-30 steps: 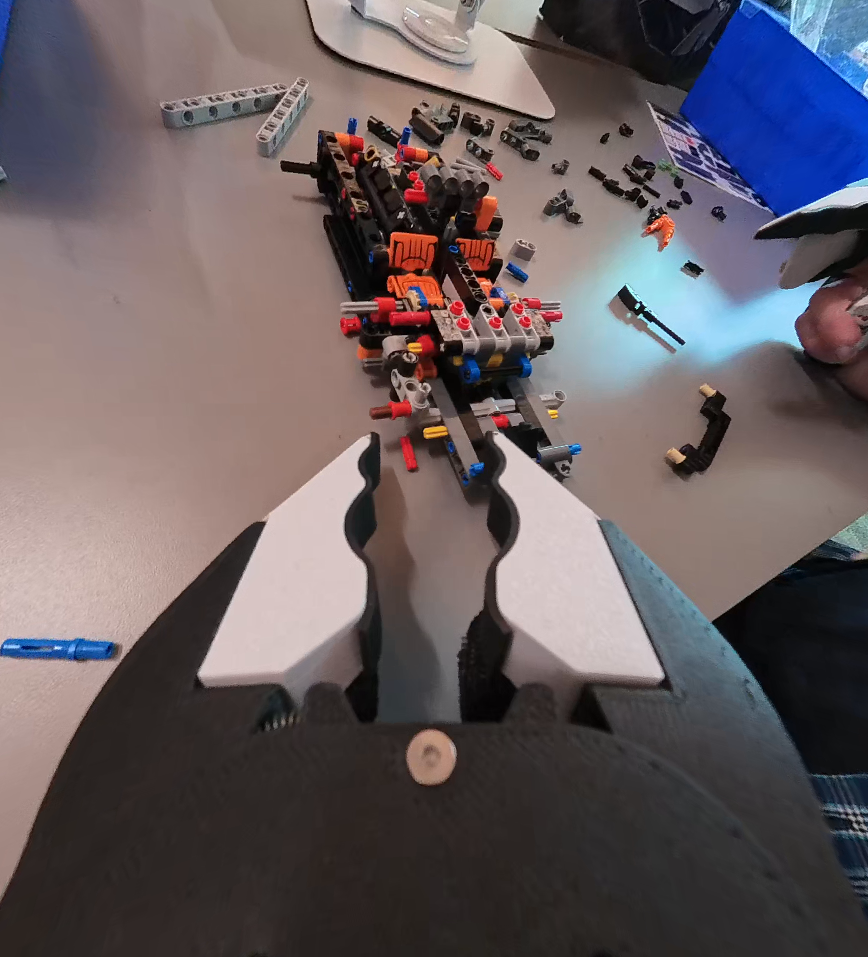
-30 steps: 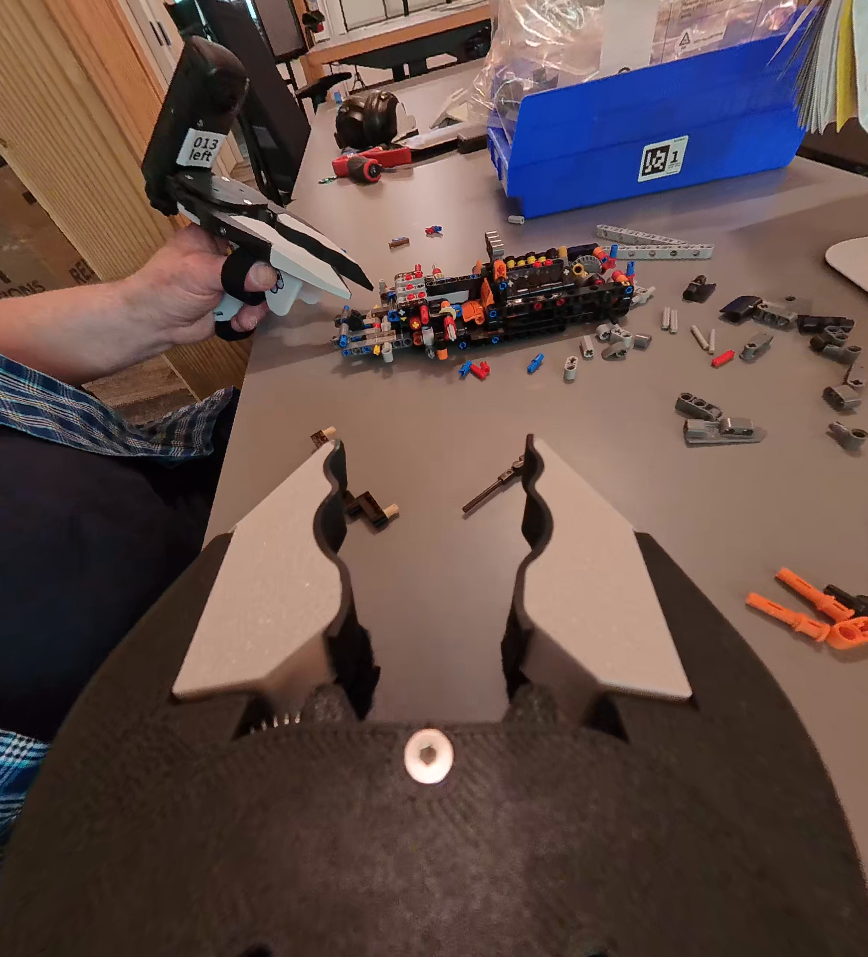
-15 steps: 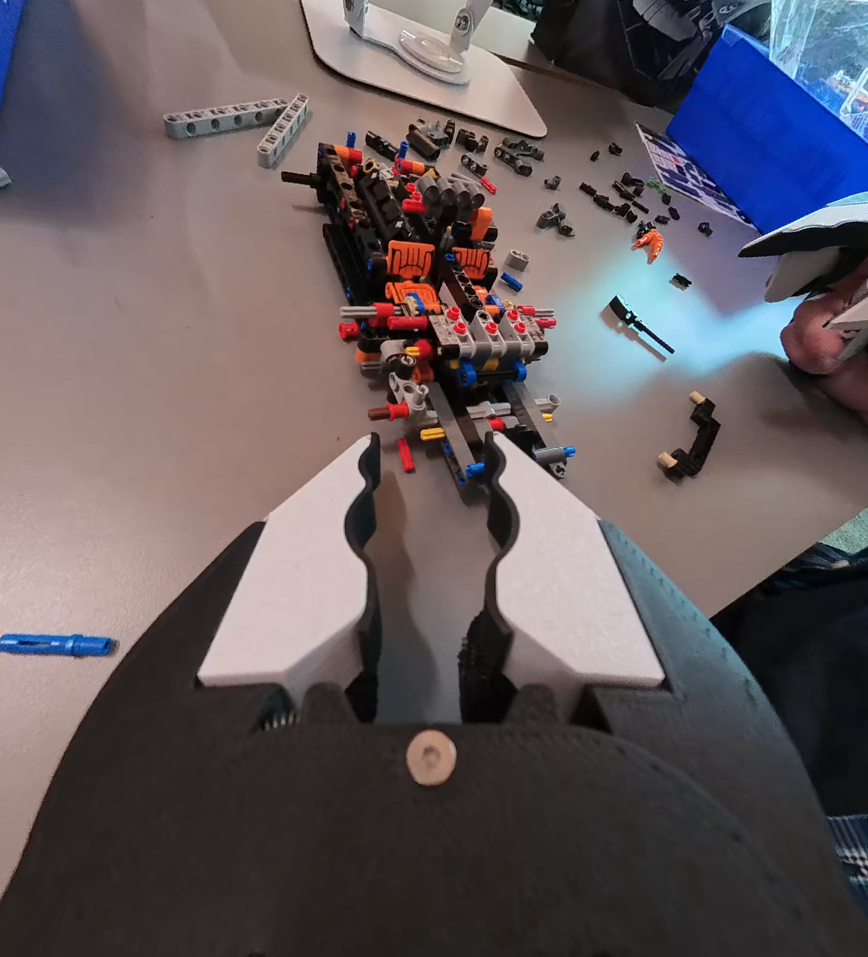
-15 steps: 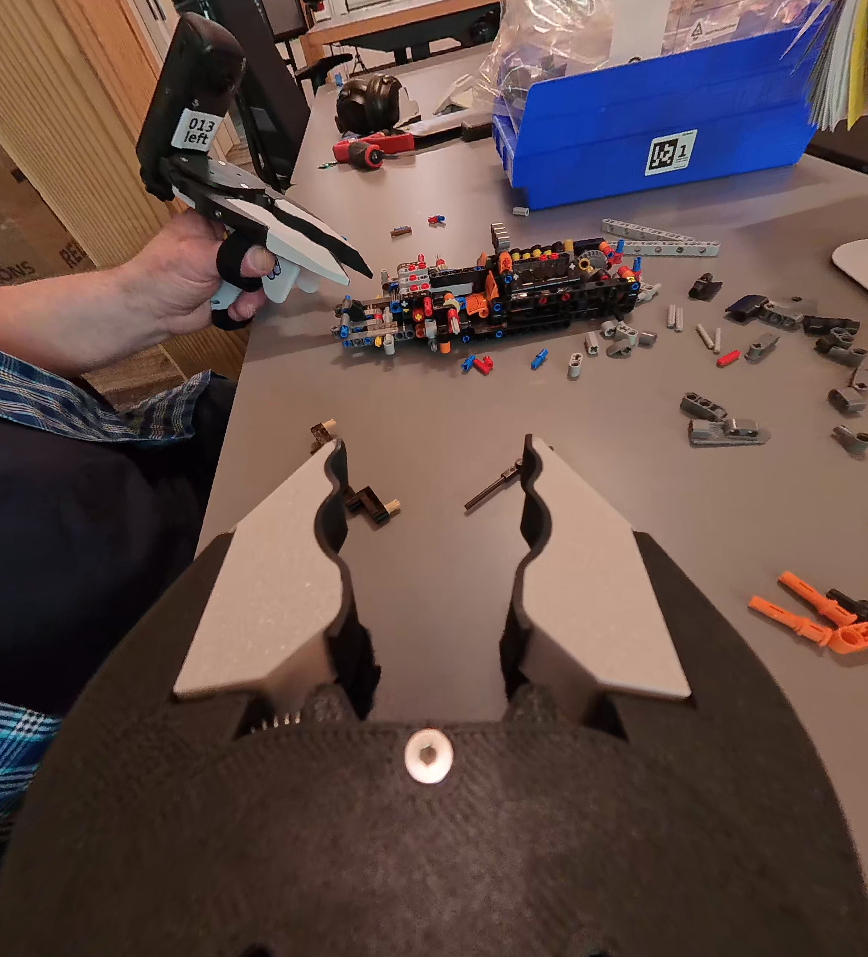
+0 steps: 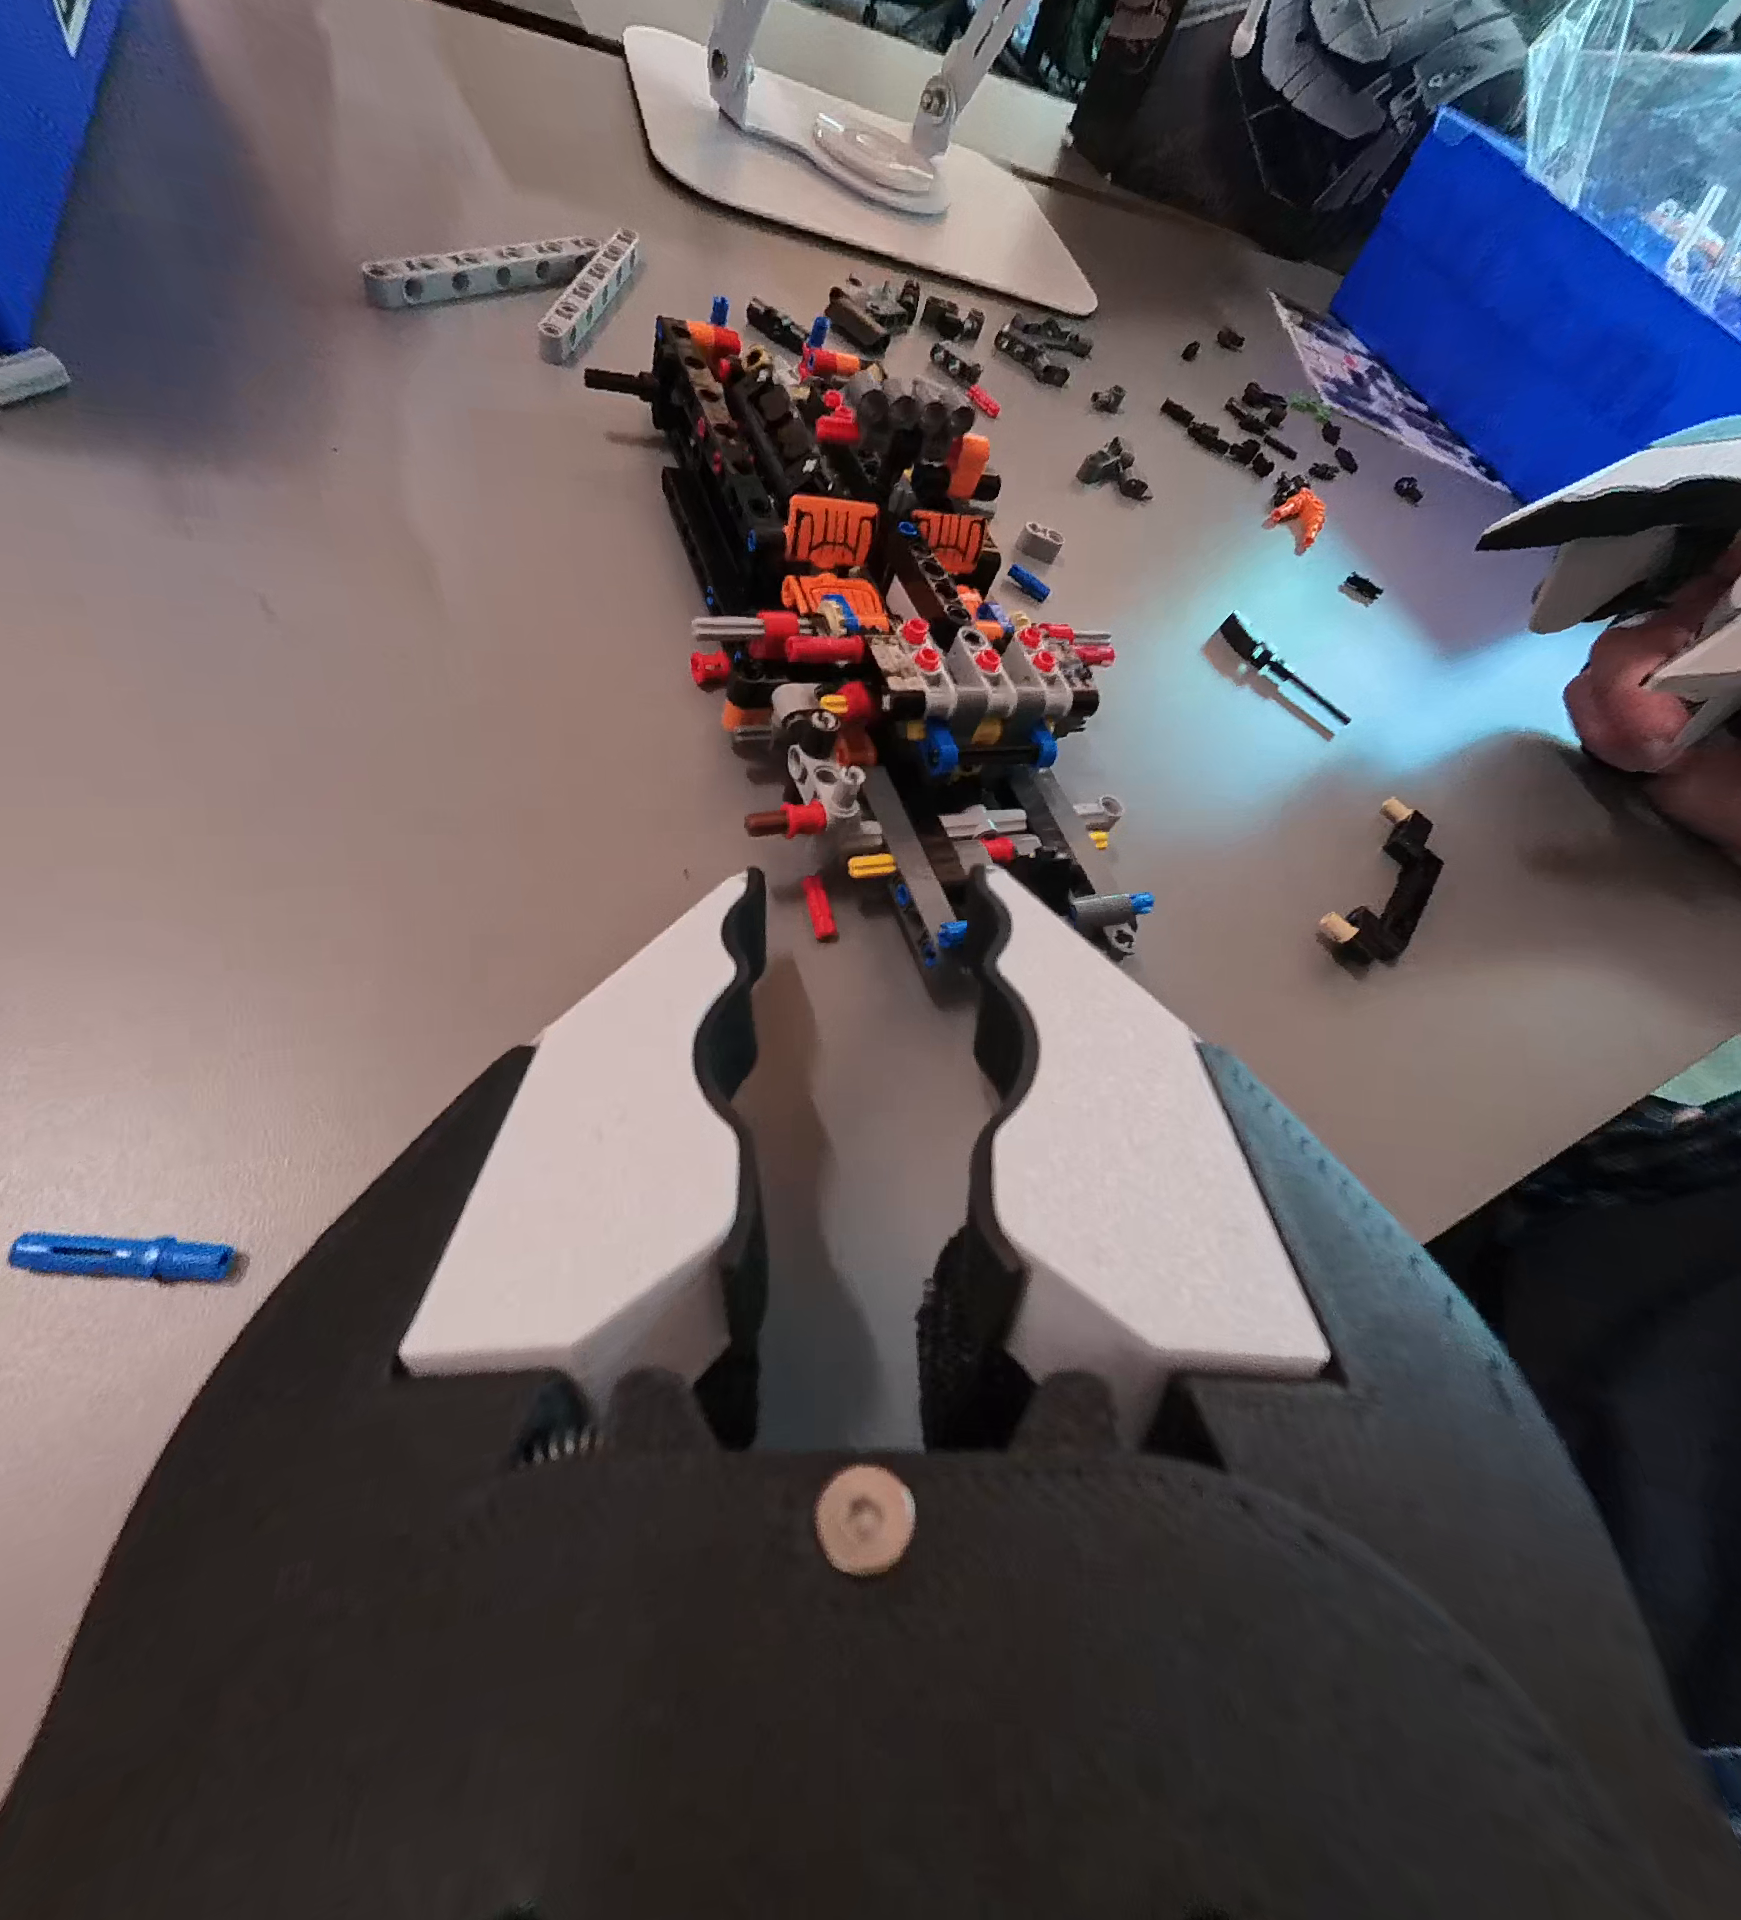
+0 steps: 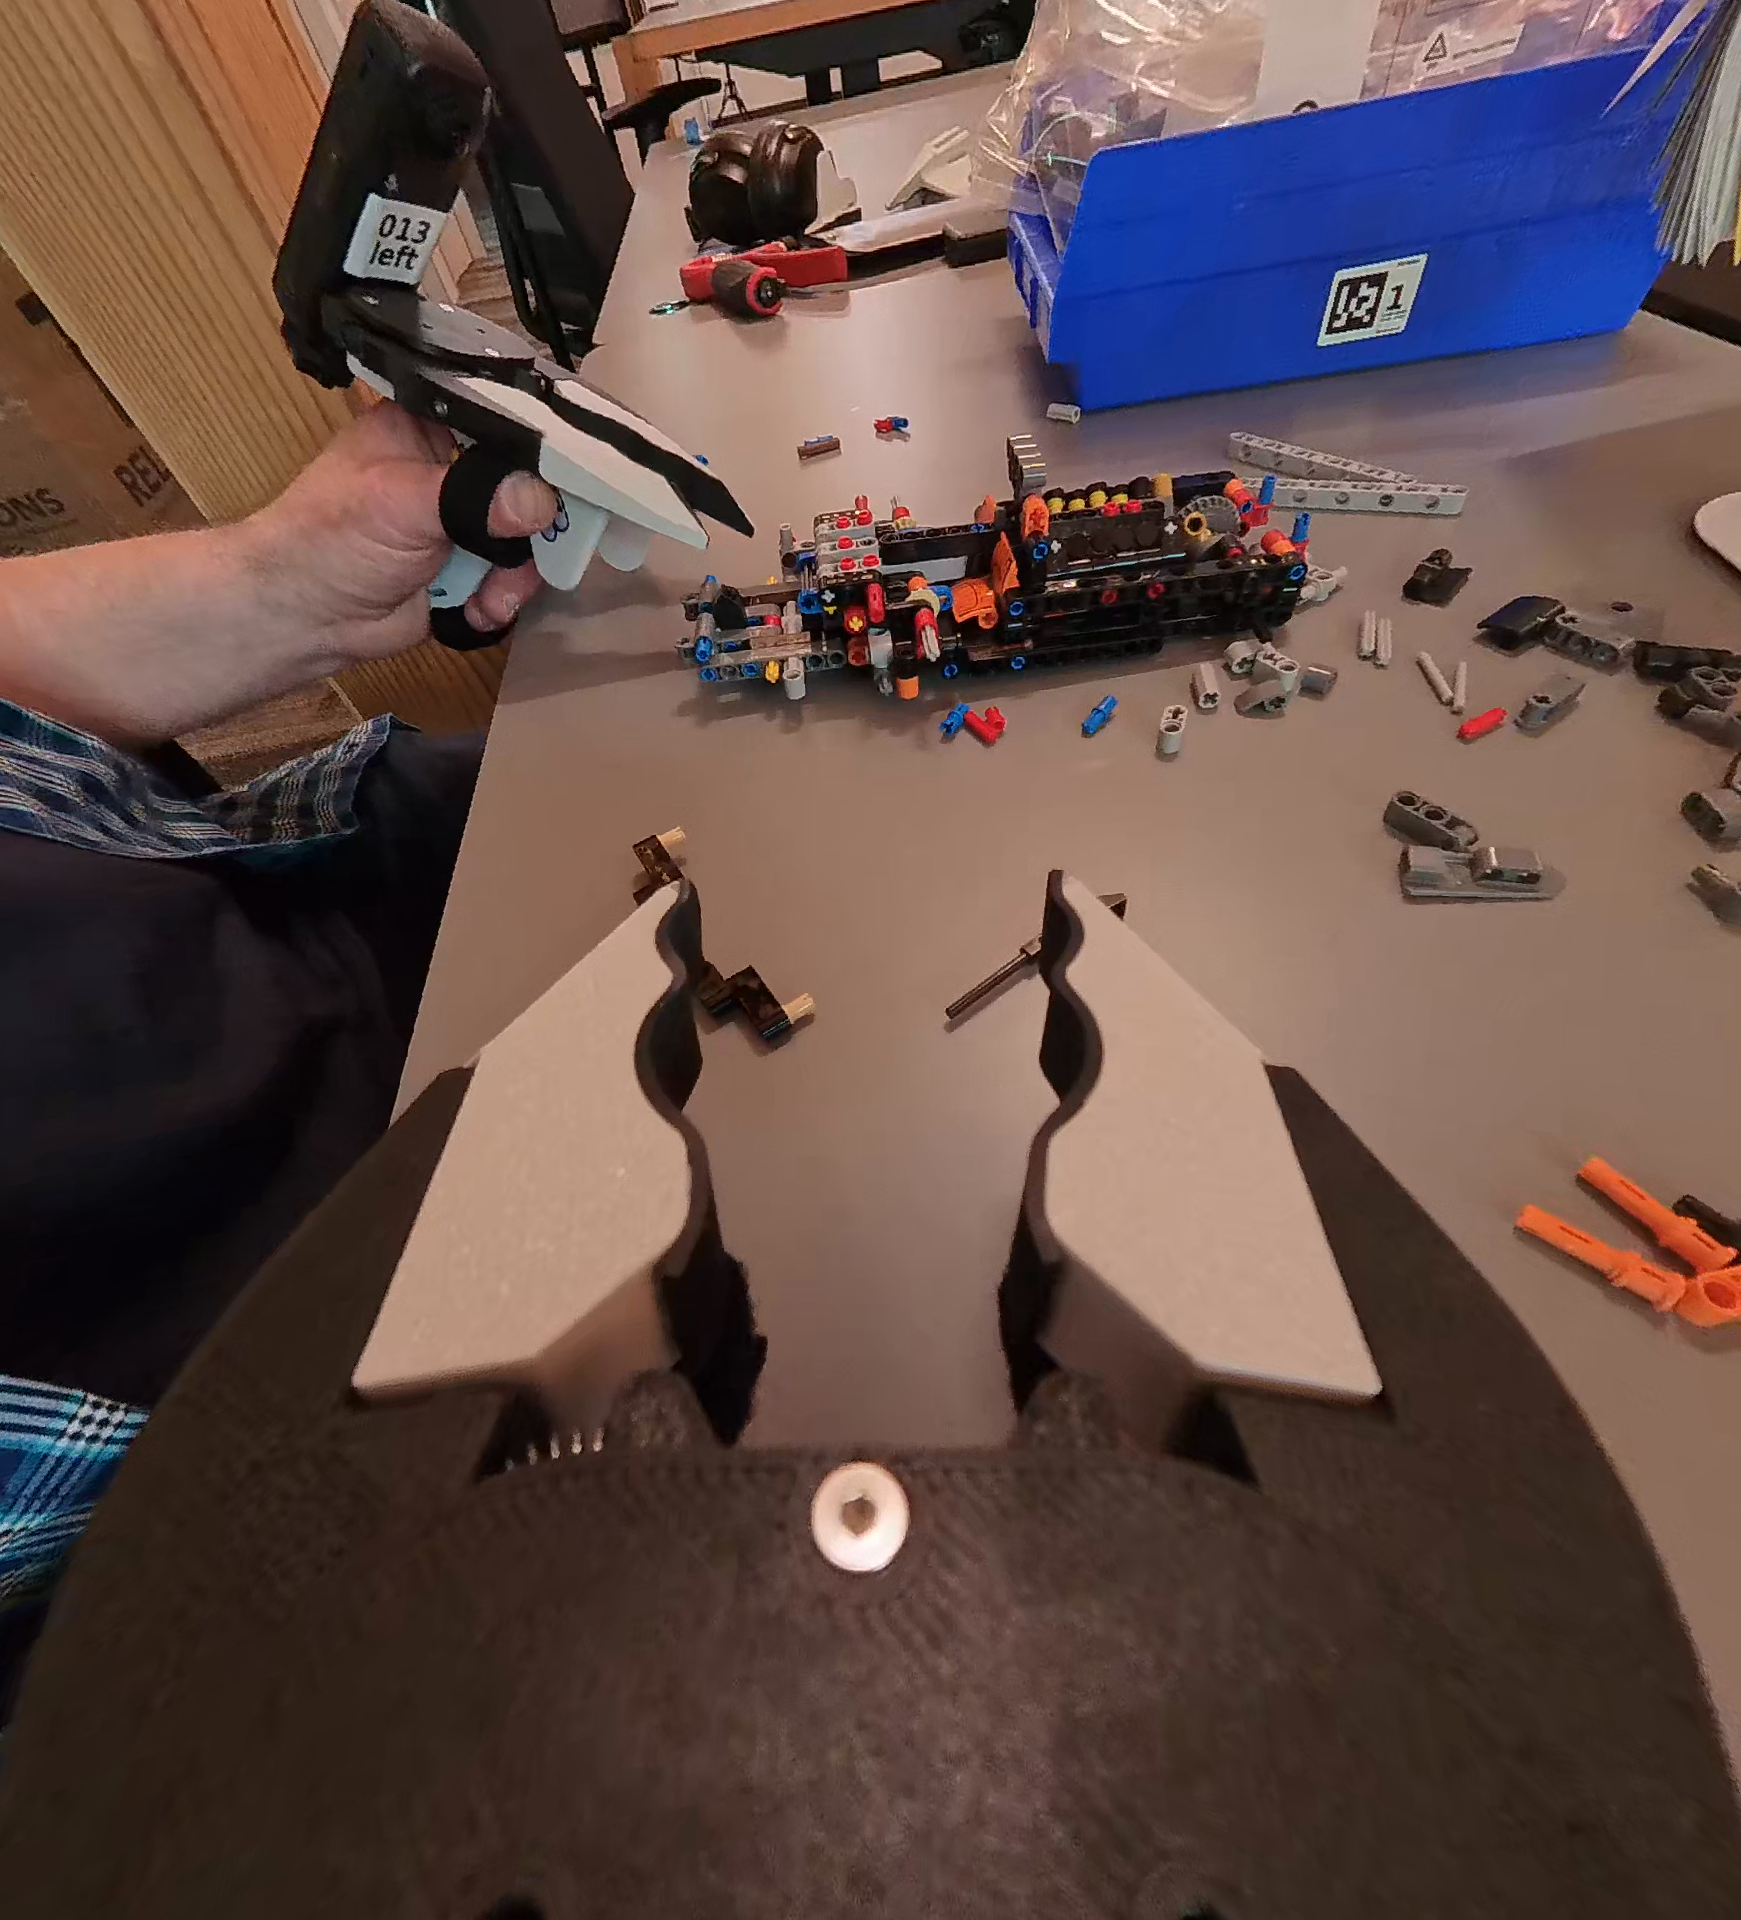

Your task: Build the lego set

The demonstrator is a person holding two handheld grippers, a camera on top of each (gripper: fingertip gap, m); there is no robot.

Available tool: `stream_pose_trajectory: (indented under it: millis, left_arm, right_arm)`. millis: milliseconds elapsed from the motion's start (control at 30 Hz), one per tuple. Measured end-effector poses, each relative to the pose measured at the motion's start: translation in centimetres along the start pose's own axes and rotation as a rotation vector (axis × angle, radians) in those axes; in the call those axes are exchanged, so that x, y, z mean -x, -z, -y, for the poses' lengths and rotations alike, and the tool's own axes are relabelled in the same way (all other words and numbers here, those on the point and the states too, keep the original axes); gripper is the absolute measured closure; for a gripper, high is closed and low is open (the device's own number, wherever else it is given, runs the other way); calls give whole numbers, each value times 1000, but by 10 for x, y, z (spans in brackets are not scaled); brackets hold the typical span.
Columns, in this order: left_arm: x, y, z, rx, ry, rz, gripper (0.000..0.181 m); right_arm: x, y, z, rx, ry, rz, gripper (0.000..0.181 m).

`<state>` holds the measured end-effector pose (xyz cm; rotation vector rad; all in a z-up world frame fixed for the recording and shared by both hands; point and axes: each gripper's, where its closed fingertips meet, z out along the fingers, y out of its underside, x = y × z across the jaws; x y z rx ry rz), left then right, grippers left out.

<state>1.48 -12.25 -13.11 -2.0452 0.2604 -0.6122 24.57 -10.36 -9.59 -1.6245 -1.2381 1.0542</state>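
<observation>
The long lego model (image 5: 876, 623), black with orange, red and blue parts, lies on the grey table straight ahead of my left gripper (image 5: 868, 894). That gripper is open and empty, with its tips just short of the model's near end. The model also shows side-on in the right wrist view (image 6: 1001, 582). My right gripper (image 6: 868, 894) is open wide and empty, low over the table. A black bracket with tan pins (image 6: 741, 997) lies by its left finger and a black axle (image 6: 996, 982) by its right finger. A hand holds the left gripper (image 6: 700, 509) near the model's left end.
Loose grey and black parts (image 6: 1468, 862) and orange pieces (image 6: 1666, 1257) are scattered on the right. Also on the table are a blue bin (image 6: 1344, 218), two grey beams (image 5: 492, 275), a blue pin (image 5: 123, 1257) and a white stand base (image 5: 845, 177). The table edge and the person's lap are close by. Spacing between my two grippers at the tips: around 25 cm. The blue pin (image 5: 123, 1257) lies some 11 cm from my left tips, 35 cm from my right tips.
Both grippers stay open and empty. The views have shifted only slightly; in the left wrist view the right gripper has dropped a little.
</observation>
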Motion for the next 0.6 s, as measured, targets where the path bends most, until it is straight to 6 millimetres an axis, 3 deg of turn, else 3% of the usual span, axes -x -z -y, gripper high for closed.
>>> stream_pose_trajectory:
  millis: [367, 600]
  left_arm:
    - [-1, 17, 15, -169, 46, -53, 145]
    - [5, 18, 11, -64, -73, 48, 149]
  right_arm:
    - [-5, 1, -4, 27, 13, -53, 119]
    - [-3, 3, -2, 27, 30, -63, 120]
